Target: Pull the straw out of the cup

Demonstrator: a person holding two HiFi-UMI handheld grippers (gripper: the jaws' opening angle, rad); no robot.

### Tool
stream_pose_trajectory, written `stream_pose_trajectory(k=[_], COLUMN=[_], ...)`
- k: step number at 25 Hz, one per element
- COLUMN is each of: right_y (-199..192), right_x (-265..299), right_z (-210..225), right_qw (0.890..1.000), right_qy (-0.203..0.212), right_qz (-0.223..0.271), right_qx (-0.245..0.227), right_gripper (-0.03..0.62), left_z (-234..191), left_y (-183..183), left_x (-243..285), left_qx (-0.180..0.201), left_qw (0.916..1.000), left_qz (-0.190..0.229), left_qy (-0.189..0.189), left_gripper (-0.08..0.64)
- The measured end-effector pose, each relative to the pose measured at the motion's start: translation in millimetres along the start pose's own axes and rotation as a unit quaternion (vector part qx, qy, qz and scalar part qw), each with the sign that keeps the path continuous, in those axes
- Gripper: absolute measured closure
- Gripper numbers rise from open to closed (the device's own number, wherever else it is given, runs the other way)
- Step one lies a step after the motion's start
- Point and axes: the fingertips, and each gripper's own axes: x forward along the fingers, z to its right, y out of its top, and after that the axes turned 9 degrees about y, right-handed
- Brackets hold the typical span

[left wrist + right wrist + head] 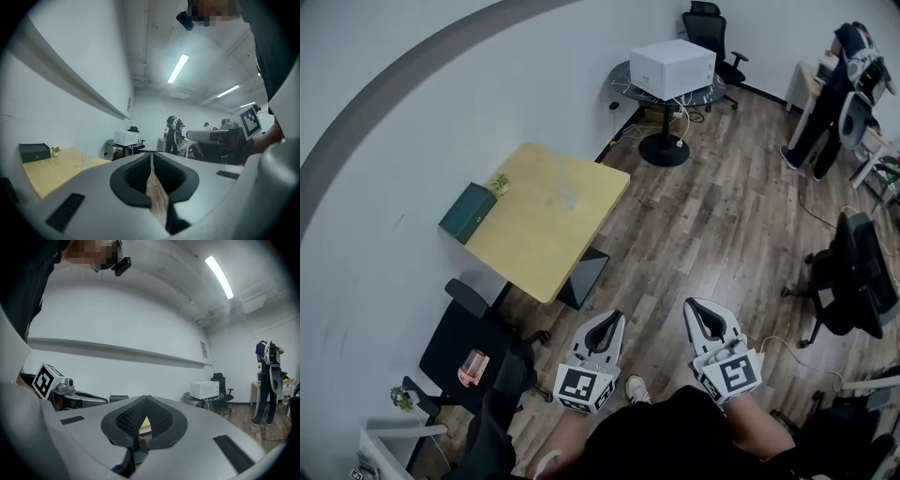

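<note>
A clear cup (569,194) stands near the middle of the light wooden table (534,244), faint in the head view. The left gripper view shows the cup (86,161) far off, with a thin straw (86,149) rising from it. My left gripper (613,318) is held level over the wooden floor, well short of the table, its jaws shut and empty (151,155). My right gripper (695,306) is beside it, jaws meeting at the tips with nothing between them (146,398). Both are far from the cup.
A dark green box (469,213) and a small plant (499,183) sit at the table's wall side. A round table with a white box (673,66) stands beyond. Black office chairs (853,277) (473,347) flank the floor; a person (830,103) stands far right.
</note>
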Motion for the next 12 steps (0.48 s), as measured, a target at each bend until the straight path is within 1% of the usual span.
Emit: stream_pose_trajectory(k=[1, 2, 3, 4, 6, 8, 10, 12], right_y=[-0.4, -0.6, -0.5, 0.3, 2.8, 6.1, 10.2, 12.5], right_x=[6.0, 12.0, 17.9, 24.0, 35.4, 45.1, 54.1, 65.2], right_z=[-2.0, -3.7, -4.8, -5.4, -5.9, -5.6, -3.2, 1.0], right_qw=[1.000, 1.000, 1.000, 1.000, 1.000, 1.000, 1.000, 1.000], right_qy=[0.002, 0.004, 0.007, 0.009, 0.011, 0.010, 0.009, 0.012], right_qz=[-0.002, -0.004, -0.006, -0.007, -0.005, 0.000, 0.008, 0.016], right_qx=[-0.001, -0.002, -0.003, -0.004, -0.008, -0.015, -0.020, -0.021], right_gripper=[0.574, 0.574, 0.574, 0.574, 0.574, 0.574, 0.574, 0.574], left_z=[-7.2, -14.1, -20.5, -26.7, -38.4, -46.5, -50.7, -56.0], left_y=[-0.6, -1.4, -2.4, -3.9, -7.6, -12.0, -15.4, -17.3], left_x=[0.3, 0.4, 0.8, 1.7, 4.3, 7.7, 12.8, 18.7], left_qx=[-0.003, -0.008, -0.011, -0.015, -0.022, -0.026, -0.025, -0.020], left_qw=[1.0000, 0.9999, 0.9998, 0.9996, 0.9993, 0.9990, 0.9988, 0.9987], left_qz=[0.001, 0.000, -0.001, -0.003, -0.008, -0.015, -0.026, -0.032], left_qy=[0.005, 0.011, 0.017, 0.022, 0.031, 0.034, 0.032, 0.036], left_gripper=[0.530, 0.507, 0.459, 0.427, 0.380, 0.337, 0.260, 0.225])
